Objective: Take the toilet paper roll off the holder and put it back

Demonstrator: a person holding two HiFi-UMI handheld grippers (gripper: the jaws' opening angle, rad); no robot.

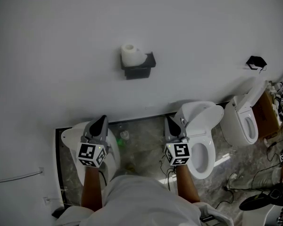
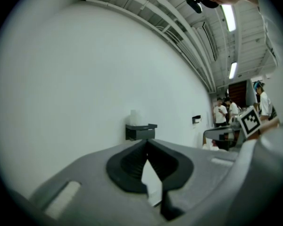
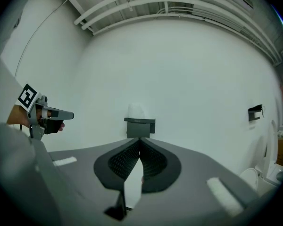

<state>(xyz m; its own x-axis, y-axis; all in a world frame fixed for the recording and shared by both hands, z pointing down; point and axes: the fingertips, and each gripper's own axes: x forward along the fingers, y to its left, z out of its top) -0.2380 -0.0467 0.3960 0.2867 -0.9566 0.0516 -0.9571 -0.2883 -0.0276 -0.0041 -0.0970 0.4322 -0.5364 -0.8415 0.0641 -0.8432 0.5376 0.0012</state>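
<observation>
- A plain white wall (image 1: 61, 32) fills most of the head view. A dark marbled floor (image 1: 141, 145) runs along its foot, and ceiling pipes show at the top of both gripper views.
- The toilet paper roll (image 1: 130, 54) sits on top of a black holder (image 1: 139, 68) fixed to the wall, upper middle of the head view, seemingly on end. In each gripper view it appears just above the jaw tips, near the centre and well apart from them.
- The left gripper (image 1: 98, 126), lower left, has its jaws pressed together with nothing between them. The right gripper (image 1: 173, 126), lower centre, is likewise closed and empty. Both point at the wall.
- The roll is probably light and soft: a hard squeeze would dent it, and a loose end could unwind. The likeliest hold is across its round sides, clear of the holder's top edge, and the jaws would need to open first.
- A white toilet (image 1: 203, 135) stands just beside the right gripper, another (image 1: 245, 121) is further right, and a third (image 1: 70, 138) lies under the left gripper.
- A second holder (image 1: 256, 62), upper right, looks empty. People (image 2: 224, 114) stand at the far right of the left gripper view.
- Nothing stands between the grippers and the roll; the toilets sit low, below that path.
</observation>
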